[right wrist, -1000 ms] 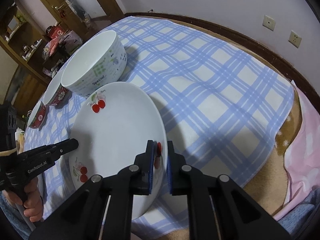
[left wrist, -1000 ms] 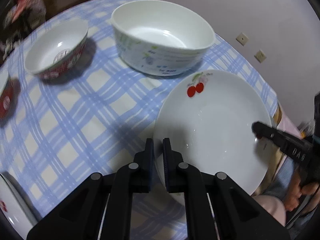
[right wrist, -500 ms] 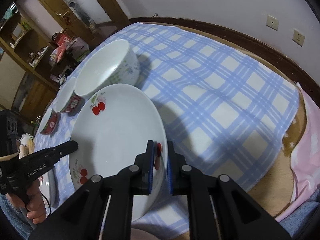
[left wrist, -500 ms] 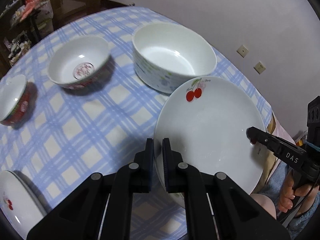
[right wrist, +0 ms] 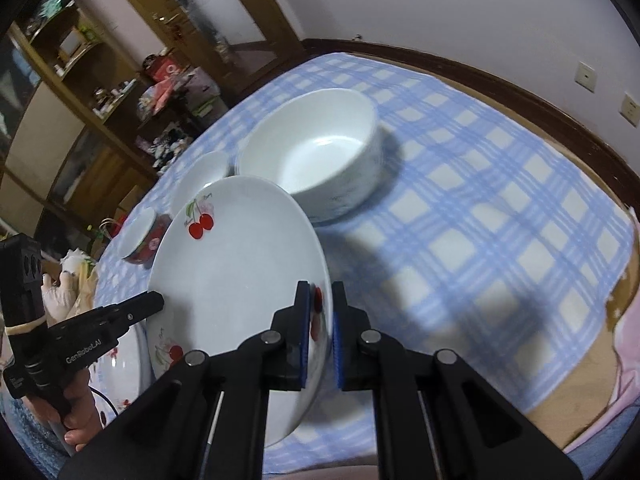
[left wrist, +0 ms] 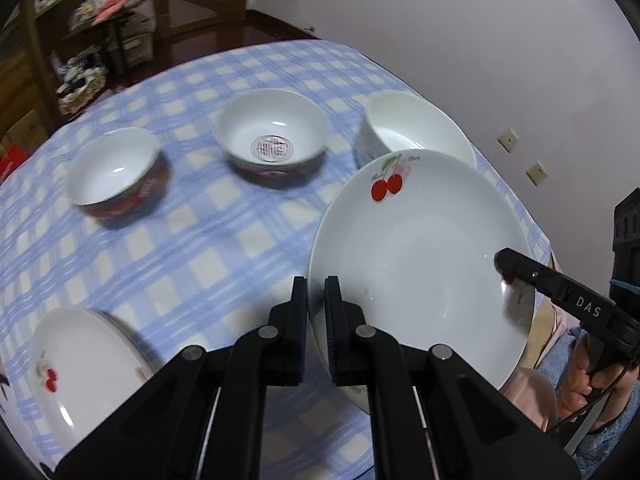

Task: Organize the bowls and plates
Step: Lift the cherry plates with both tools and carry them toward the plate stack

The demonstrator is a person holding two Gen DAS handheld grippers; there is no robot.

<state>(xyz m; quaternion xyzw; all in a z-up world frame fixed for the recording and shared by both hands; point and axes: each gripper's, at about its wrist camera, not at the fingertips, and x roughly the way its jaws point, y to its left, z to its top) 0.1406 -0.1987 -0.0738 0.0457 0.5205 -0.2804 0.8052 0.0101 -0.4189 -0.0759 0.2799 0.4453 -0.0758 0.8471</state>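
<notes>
White ceramic cherry plate (left wrist: 420, 256) is off the table, carried two-handed above the checked tablecloth (left wrist: 192, 256) near the table's front edge. Left gripper (left wrist: 316, 300) is pinching the plate's left rim, fingers nearly closed with the rim edge between them. Right gripper (right wrist: 320, 308) is pinching the opposite rim; the blue pads (right wrist: 303, 320) sit either side of the rim right over a red cherry print. Each gripper tip shows in the other's camera, on opposite sides of the plate.

Why opposite rims, my read: a wide shallow plate would lever hard on one thin rim pinch, so two grips across the diameter stop it tipping or slipping.

Orientation: round, so no true long axis; the line that matters is the grip diameter, running left-right between the hands. Eating face is up, tilted somewhat. The top cherry motif (left wrist: 386, 188) points away from the person, toward the large white bowl (right wrist: 316, 160).

Rest of the table: two small red-sided bowls (left wrist: 116, 176) (left wrist: 274, 146) sit upright and apart further back. A second cherry plate (left wrist: 80, 364) lies flat at the front left, just left of the left gripper.

Likely target is that second plate, i.e. stacking like on like. Risk: rim slip if either pinch loosens, or clipping a bowl on the way over.
</notes>
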